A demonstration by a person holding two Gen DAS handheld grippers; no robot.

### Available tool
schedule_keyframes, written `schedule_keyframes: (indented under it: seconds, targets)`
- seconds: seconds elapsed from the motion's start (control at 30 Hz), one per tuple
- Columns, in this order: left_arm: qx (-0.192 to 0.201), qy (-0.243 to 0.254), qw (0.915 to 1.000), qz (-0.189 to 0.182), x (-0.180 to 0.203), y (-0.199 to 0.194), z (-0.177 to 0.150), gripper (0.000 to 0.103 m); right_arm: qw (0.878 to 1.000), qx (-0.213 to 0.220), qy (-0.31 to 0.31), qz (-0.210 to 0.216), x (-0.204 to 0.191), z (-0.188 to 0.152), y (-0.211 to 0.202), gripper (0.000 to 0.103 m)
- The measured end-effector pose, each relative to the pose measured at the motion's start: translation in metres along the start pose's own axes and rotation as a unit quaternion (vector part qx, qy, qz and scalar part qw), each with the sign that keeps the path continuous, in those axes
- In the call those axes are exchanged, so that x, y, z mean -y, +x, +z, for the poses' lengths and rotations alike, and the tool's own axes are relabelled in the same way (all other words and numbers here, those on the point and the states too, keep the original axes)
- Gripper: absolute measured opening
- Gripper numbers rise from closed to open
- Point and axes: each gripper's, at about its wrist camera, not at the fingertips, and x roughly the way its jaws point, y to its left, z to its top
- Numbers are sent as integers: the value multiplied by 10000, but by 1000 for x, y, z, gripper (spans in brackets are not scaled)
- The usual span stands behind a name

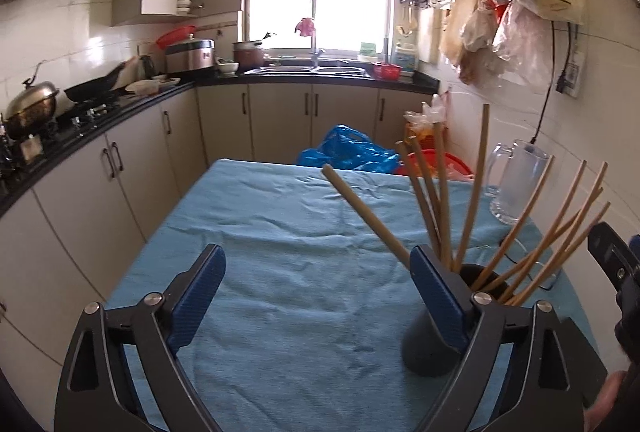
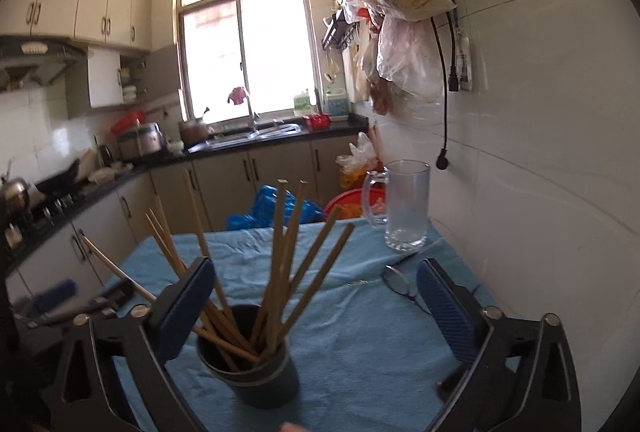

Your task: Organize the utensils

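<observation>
Two grippers hang over the blue towel-covered table (image 2: 360, 352), and both stand wide with nothing between their blue pads. About ten wooden chopsticks (image 2: 280, 264) sit splayed in a dark round holder cup (image 2: 256, 376), which stands upright on the cloth near the front edge. No loose chopstick shows on the cloth in either view, so the gathering step looks largely finished; what remains, as I judge it, is tidying the bundle or setting the cup in its place.

In the left wrist view the left gripper (image 1: 316, 296) sits to the left of the cup (image 1: 432, 348), with its right finger in front of the cup's wall and one chopstick (image 1: 364, 211) leaning far out over that finger. In the right wrist view the right gripper (image 2: 316, 312) frames the cup's upper half, its left pad overlapping several stems.

To do this well, the outlying chopstick should be nudged inward low on its shaft, not at the tip, so the light cup does not tip. If the cup is to be moved, close on its wall below the rim and keep it upright. A glass mug (image 2: 404, 207) stands at the far right by the wall, and eyeglasses (image 2: 400, 284) lie on the cloth between it and the right finger; keep well apart from both.
</observation>
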Motion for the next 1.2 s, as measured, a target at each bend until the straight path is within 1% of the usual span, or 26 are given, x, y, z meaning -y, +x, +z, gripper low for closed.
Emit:
schedule_keyframes:
  seconds: [0.1,0.13,0.23,0.27,0.33,0.43,0.5,0.6,0.7,0.8,0.83,0.9,0.97,1.1,1.2]
  targets:
    - [14,-5,9998,175,-1,-4,2,96,9994,-134,-90,-296,1,0,3,103]
    - [4,1,9997,238,-2,-5,2,97,9988,-258,-159,-388,1,-1,6,103]
    - [-1,38,9990,449,-2,-8,3,99,9969,-596,-271,-444,4,-2,15,103]
    - [11,59,9985,548,-3,-10,3,100,9964,-636,-278,-490,5,-2,15,103]
    - [51,147,9971,746,-2,-12,2,101,9958,-598,-328,-608,7,-3,12,103]
    - [117,243,9952,943,-3,-17,1,101,9948,-594,-408,-720,8,-4,8,103]
    - [161,331,9946,973,-4,-23,0,101,9947,-622,-414,-711,9,-4,5,103]
    - [327,457,9933,1010,-7,-34,-4,101,9949,-656,-354,-678,13,-5,0,103]
    - [375,584,9909,1157,-9,-45,-11,101,9944,-693,-369,-714,14,-7,-6,103]
    - [469,610,9862,1468,-13,-59,-22,101,9919,-632,-515,-974,12,-14,-15,103]
    - [528,623,9851,1516,-14,-67,-28,101,9915,-555,-584,-1023,11,-18,-21,103]
    - [515,673,9851,1493,-15,-77,-39,101,9918,-466,-636,-1001,10,-26,-33,103]
    - [383,730,9875,1341,-15,-88,-53,101,9921,-476,-690,-934,8,-34,-45,103]
    - [131,872,9907,1041,-14,-108,-82,101,9922,-619,-737,-789,4,-54,-70,103]
    - [-30,870,9924,873,-17,-123,-103,101,9918,-836,-687,-683,6,-74,-90,103]
